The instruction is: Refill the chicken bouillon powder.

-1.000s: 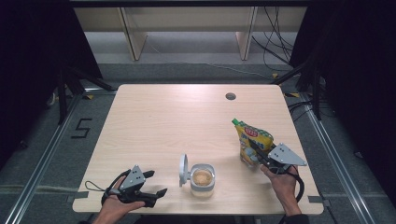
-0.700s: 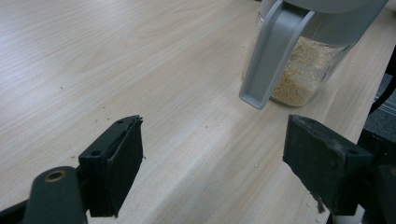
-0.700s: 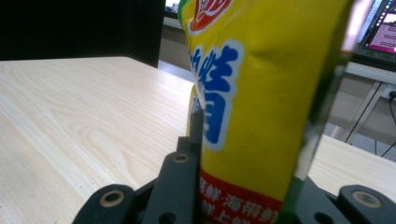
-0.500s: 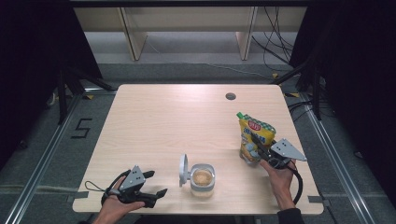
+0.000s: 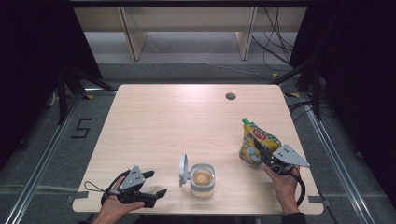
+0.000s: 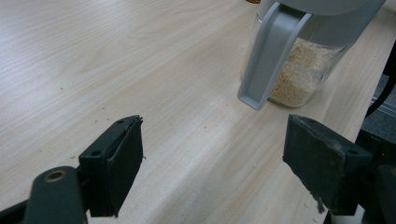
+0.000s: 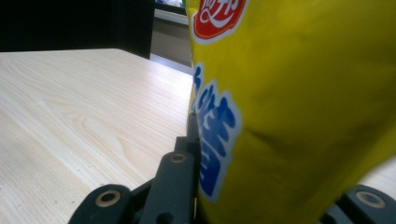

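Note:
A yellow spouted pouch (image 5: 258,139) with a green cap stands near the table's right edge. My right gripper (image 5: 257,151) is shut on its lower part, and its jaws have just been easing open slightly with the pouch still between them. In the right gripper view the pouch (image 7: 303,102) is close up, and one finger (image 7: 177,177) presses its side. A clear jar (image 5: 202,179) of tan grains stands at front centre with its grey lid (image 5: 184,170) flipped open. My left gripper (image 5: 156,183) rests open at the front left, its jaws pointing at the jar (image 6: 303,70).
The wooden table (image 5: 177,121) has a round cable hole (image 5: 230,96) at the back right. Both hands sit close to the front edge. Beyond the table are wooden shelf legs and a dark floor marked with a 5 (image 5: 81,128).
The right gripper has stood the pouch more upright and shifted it slightly to the right. The left gripper and the jar have kept still.

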A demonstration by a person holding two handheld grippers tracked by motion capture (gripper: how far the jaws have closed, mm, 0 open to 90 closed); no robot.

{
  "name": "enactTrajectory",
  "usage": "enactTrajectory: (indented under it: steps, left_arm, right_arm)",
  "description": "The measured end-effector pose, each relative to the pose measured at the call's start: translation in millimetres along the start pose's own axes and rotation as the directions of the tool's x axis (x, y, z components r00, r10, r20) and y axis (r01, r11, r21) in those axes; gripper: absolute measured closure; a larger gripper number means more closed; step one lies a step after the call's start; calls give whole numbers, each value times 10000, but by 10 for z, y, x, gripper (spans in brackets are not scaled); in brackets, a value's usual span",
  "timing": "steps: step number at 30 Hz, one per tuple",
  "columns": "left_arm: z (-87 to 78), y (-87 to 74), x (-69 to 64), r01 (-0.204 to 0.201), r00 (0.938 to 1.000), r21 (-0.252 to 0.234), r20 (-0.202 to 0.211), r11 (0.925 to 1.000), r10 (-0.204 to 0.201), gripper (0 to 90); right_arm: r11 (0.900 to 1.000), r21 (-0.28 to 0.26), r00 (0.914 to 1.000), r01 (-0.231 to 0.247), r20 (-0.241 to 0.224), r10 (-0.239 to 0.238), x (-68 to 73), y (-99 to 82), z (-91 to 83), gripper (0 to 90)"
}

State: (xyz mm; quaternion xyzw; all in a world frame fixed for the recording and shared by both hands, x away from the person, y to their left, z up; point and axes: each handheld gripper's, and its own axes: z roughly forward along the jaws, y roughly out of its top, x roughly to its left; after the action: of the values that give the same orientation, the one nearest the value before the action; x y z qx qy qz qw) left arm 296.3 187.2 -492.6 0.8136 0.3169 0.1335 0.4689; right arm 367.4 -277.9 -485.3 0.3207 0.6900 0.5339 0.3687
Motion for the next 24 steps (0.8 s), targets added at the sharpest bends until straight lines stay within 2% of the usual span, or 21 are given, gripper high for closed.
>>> enactTrajectory:
  steps: [1, 2, 3, 4, 5, 6, 7, 8, 9, 10, 11, 12, 14, 16, 18, 20, 21, 22, 23, 24]
  left_arm:
    - [-2, 1, 8, -77, 10000, 84, -36, 9999, 77, 193]
    - [3, -3, 3, -41, 9999, 48, -92, 10000, 41, 194]
    - [2, -3, 5, -83, 10000, 65, -15, 9999, 83, 194]
    - [12, -10, -3, 54, 10000, 6, 21, 10000, -54, 193]
    - [13, -11, -5, 51, 10000, 11, 35, 10000, -51, 193]
    - [13, -11, -4, 80, 10000, 4, 42, 10000, -80, 193]
    - [7, -7, 5, -29, 10000, 91, -17, 10000, 29, 193]
    - [7, -5, 25, -230, 9997, 73, 1, 9997, 230, 194]
    - [14, -10, 18, -29, 10000, 9, -53, 10000, 29, 193]
    - [9, -17, 30, -61, 9999, 132, -114, 9999, 62, 193]
    - [10, -17, 27, -13, 10000, 124, -55, 9999, 14, 193]
    - [11, -18, 27, -34, 10000, 118, -84, 9999, 35, 193]
    - [6, -13, 22, -16, 9999, 203, -152, 9998, 19, 193]
    - [19, -15, 12, 125, 9999, 106, -63, 9999, -125, 193]
    - [13, -16, 22, 5, 10000, 223, -71, 9998, -3, 193]
    - [12, -14, 22, 4, 10000, 203, -71, 9998, -2, 193]
    - [14, -17, 21, 24, 10000, 137, -63, 9999, -23, 193]
    - [13, -18, 20, 40, 10000, 124, -73, 9999, -39, 193]
    - [8, -14, 25, -53, 9999, 141, -118, 9999, 55, 193]
    - [2, -8, 41, -286, 9995, 187, -117, 9994, 289, 193]
  right_arm:
    - [9996, -136, 9997, 240, 104, -239, -13, 0, 0, 798]
    - [9998, -135, 9999, 132, -34, -132, -6, 2, 1, 796]
    - [10000, -13, 10000, 73, 68, -73, 10, 1, -8, 792]
    - [9998, 138, 9999, -146, -76, 147, 23, 3, -17, 785]
    - [10000, -7, 9999, 4, 133, -4, 14, 9, -16, 773]
    - [10000, 65, 10000, -19, 69, 19, 14, 21, -30, 751]
    - [9994, 181, 9995, -303, -4, 303, 29, 42, -58, 717]
    - [9990, 69, 9990, -435, 108, 434, 22, 55, -70, 687]
    - [9975, 119, 9975, -699, 114, 698, 28, 74, -98, 643]
    - [9957, 252, 9959, -887, 195, 882, 43, 96, -131, 599]
    - [9954, 237, 9947, -927, 467, 915, 64, 108, -165, 580]
    - [9956, 182, 9953, -916, 344, 909, 73, 121, -186, 575]
    - [9970, 285, 9966, -720, 415, 707, 122, 147, -256, 525]
    - [9948, 485, 9951, -895, 460, 873, 159, 169, -311, 466]
    - [9913, 521, 9911, -1206, 632, 1173, 199, 181, -363, 431]
    - [9918, 639, 9919, -1106, 699, 1061, 219, 198, -411, 385]
    - [9887, 723, 9897, -1314, 666, 1267, 240, 203, -428, 367]
    - [9900, 695, 9905, -1232, 697, 1184, 243, 203, -441, 355]
    - [9899, 809, 9909, -1164, 772, 1102, 257, 207, -464, 346]
    - [9853, 1025, 9878, -1367, 883, 1279, 282, 212, -495, 339]
